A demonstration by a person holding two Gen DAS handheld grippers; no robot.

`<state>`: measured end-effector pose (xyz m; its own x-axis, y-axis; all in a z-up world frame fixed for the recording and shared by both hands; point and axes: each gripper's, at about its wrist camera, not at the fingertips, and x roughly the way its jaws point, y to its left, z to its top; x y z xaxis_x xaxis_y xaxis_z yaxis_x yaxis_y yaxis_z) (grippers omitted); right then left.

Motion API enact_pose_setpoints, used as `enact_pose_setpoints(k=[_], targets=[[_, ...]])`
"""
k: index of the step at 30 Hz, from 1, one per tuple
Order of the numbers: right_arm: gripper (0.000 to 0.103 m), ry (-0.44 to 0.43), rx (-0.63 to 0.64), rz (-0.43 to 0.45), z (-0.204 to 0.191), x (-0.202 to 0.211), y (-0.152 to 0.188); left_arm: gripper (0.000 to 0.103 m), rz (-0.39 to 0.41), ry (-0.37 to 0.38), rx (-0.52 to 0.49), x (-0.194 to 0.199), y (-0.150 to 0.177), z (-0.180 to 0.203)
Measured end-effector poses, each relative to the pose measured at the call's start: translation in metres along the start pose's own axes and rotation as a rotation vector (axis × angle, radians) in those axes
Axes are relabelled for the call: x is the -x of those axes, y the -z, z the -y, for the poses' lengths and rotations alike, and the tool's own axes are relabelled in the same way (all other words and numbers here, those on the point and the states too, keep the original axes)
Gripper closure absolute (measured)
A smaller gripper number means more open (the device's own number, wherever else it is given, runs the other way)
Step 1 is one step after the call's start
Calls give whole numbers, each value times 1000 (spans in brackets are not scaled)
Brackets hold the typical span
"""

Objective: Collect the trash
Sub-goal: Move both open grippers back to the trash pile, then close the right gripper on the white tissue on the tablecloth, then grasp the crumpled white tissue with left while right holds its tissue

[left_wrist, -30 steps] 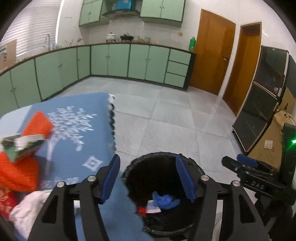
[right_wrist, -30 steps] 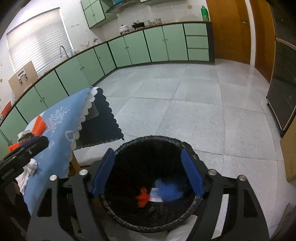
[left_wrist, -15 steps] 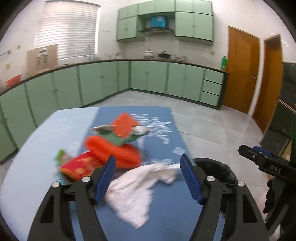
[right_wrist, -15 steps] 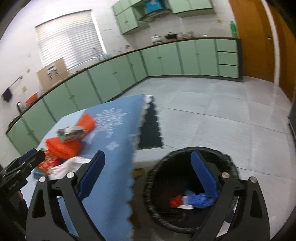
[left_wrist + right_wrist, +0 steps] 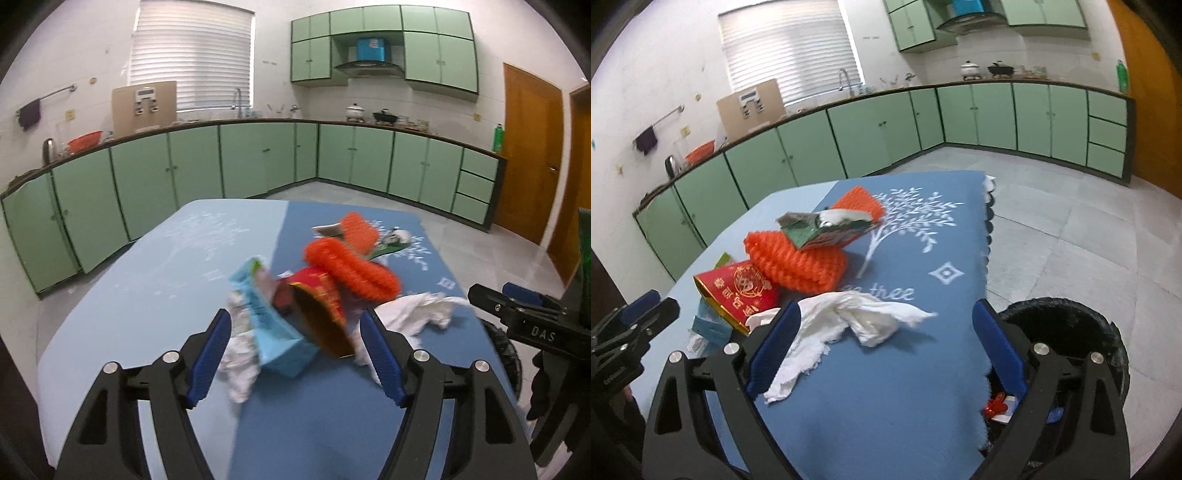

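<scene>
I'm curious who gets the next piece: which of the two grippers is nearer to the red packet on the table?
Left. The left gripper points straight at the red packet, which lies just beyond its open fingertips. The right gripper is off to the side, over the white tissue.

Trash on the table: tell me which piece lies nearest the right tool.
The crumpled white tissue, lying just ahead of the open right tool, nearer than the red packet and orange netting.

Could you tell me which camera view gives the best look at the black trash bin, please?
The right wrist view: the black trash bin shows its rim and some trash inside. The left wrist view shows only a dark sliver of it.
</scene>
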<state>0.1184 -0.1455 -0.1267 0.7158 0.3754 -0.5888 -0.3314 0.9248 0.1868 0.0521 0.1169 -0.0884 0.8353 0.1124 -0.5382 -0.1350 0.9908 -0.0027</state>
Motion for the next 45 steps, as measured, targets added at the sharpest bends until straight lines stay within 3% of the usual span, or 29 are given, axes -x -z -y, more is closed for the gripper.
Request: enact_pose_setpoints(k=[18,20,24,26,28,37,45], targets=[[13,-7,62,-176,-16,-59,-1,31,-38,-53,59,-24,7,-36],[30,-23,77,-201,-19,-62,1,30,-43,-59,64,-26,7,-38],[51,-44,99,-235,-25,-65,4,28,-54,-64,84,-28,7,-44],[74,-64,111,-245,-28,-65,6,28,-58,-70,91,-29,8,-47],[86,-86,116,-245,-29,-63,6,28,-66,-73,100,-30,8,-50],[90,-105,103,-222,-29,-55,5,29,-140,-61,139,-43,15,-59],[90,-103,87,-229,-27,-58,5,31,-155,-80,140,-38,20,-70]])
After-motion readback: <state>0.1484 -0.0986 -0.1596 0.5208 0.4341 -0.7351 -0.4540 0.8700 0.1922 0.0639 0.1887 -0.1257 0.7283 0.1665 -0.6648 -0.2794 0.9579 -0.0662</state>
